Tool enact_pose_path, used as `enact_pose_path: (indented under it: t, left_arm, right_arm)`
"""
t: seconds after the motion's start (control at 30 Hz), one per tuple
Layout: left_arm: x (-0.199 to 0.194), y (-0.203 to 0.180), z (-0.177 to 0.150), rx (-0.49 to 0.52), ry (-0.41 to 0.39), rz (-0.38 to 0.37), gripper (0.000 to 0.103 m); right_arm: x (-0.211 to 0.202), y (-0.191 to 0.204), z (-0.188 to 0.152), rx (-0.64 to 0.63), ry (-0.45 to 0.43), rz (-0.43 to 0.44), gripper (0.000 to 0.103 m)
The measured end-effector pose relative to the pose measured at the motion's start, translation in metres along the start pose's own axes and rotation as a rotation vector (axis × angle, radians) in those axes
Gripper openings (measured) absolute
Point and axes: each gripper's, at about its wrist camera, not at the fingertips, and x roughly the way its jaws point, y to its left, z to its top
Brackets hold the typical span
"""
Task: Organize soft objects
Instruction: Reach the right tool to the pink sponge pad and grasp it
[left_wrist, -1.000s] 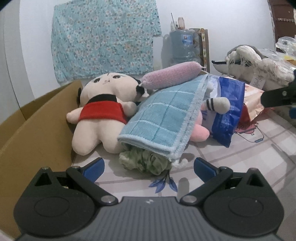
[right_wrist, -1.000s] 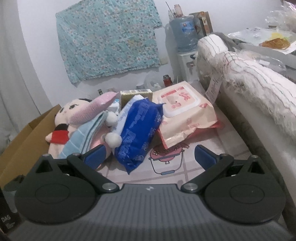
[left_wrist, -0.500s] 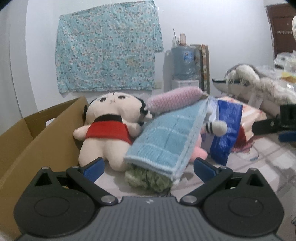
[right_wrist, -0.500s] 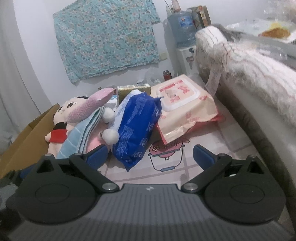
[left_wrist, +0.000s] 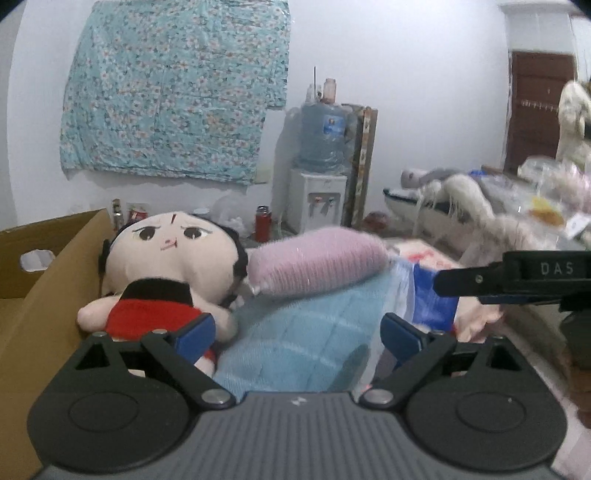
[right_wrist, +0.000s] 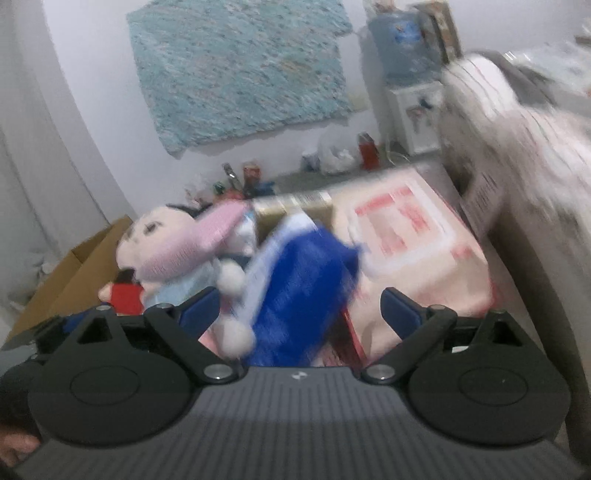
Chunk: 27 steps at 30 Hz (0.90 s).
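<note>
My left gripper (left_wrist: 297, 334) stands with its jaws spread wide and holding nothing, the folded light-blue towel (left_wrist: 295, 339) lying between the blue fingertips. A pink knitted roll (left_wrist: 317, 264) rests on the towel's far end, touching the plush doll (left_wrist: 166, 266) in red, which leans beside the cardboard box (left_wrist: 44, 295). My right gripper (right_wrist: 300, 308) is likewise wide and unloaded, framing a blue packet (right_wrist: 303, 291) in a blurred view; a pink-and-white wipes pack (right_wrist: 413, 240) lies just beyond it, against the fluffy white fabric (right_wrist: 517, 147).
</note>
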Motion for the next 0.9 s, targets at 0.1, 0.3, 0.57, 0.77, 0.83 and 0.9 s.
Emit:
enact_pose_path:
  t: [0.1, 0.3, 0.57, 0.77, 0.83, 0.9]
  left_arm:
    - [0.009, 0.007, 0.004, -0.004, 0.027, -0.05, 0.097]
    - [0.026, 0.011, 0.004, 0.018, 0.034, -0.082, 0.093]
    - [0.024, 0.012, -0.01, 0.025, 0.076, -0.133, 0.087]
    - [0.023, 0.017, -0.012, 0.001, 0.089, -0.15, 0.088]
    - [0.021, 0.017, -0.012, 0.007, 0.086, -0.148, 0.088]
    - [0.02, 0.016, -0.013, 0.019, 0.083, -0.144, 0.088]
  right_arm:
    - [0.008, 0.009, 0.019, -0.043, -0.01, 0.043, 0.094]
    - [0.041, 0.038, 0.053, -0.197, 0.084, 0.13, 0.095]
    - [0.079, 0.049, 0.071, -0.105, 0.176, 0.232, 0.094]
    - [0.103, 0.052, 0.065, 0.02, 0.21, 0.256, 0.072]
    - [0.107, 0.053, 0.062, 0.044, 0.214, 0.26, 0.048]
    - [0.112, 0.053, 0.058, 0.074, 0.23, 0.287, 0.042]
